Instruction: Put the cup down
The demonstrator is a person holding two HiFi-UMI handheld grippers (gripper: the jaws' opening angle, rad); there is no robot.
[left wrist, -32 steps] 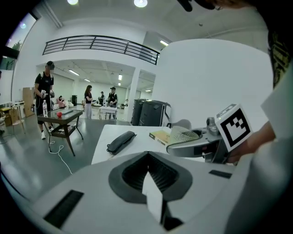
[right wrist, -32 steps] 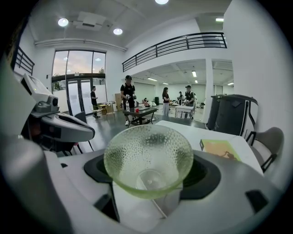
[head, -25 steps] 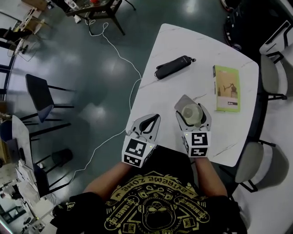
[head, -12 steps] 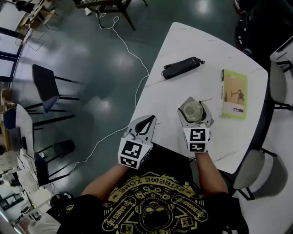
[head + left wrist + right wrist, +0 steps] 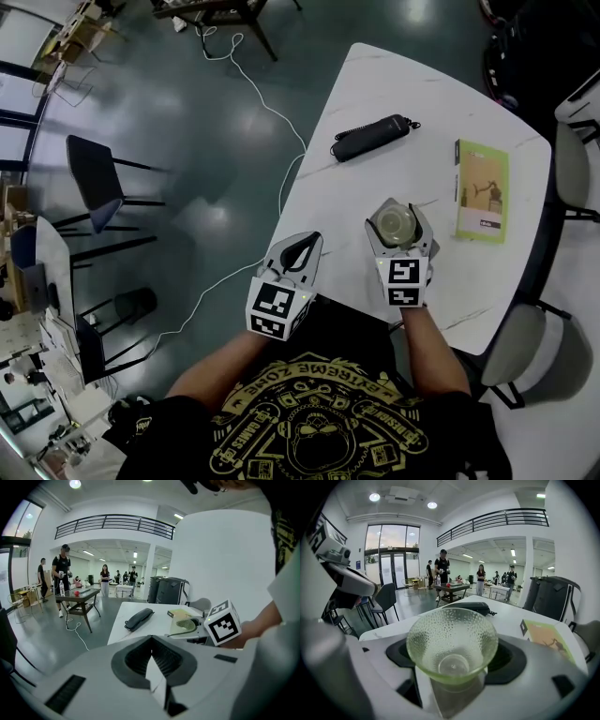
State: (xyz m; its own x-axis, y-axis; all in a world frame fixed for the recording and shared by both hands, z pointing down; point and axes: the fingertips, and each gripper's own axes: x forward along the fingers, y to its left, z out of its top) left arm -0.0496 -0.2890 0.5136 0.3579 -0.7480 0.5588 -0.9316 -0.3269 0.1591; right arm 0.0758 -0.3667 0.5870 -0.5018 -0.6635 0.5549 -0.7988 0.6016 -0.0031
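White L gripper (image 5: 309, 246): jaws together, nothing btwn them, hanging at the near-left edge of the table (image 5: 375, 103), same spot as 0.5 s ago. Black case (image 5: 373, 138) lies further back, apart from both grippers, not moved.

The cup (image 5: 395, 224) is pale green pebbled glass, upright, mouth up. It's clamped btwn the jaws of the R gripper (image 5: 398, 211), over the near part of the table and left of the green book (image 5: 482, 190).

Change: vs 1 s ago the cup has gone a bit fwd, away from the person. Over the last 0.5 s it barely shifted. My read: the carry is about done and the R gripper is settling over a drop spot. Lowering and letting go are still to do.

Hard to see: the cup's base is sunk in the jaws in the head & R gripper views. So I can't tell if it touches the tabletop or hangs just above. The L gripper view gives only a small side-on glimpse of the rim, no help w/ height.
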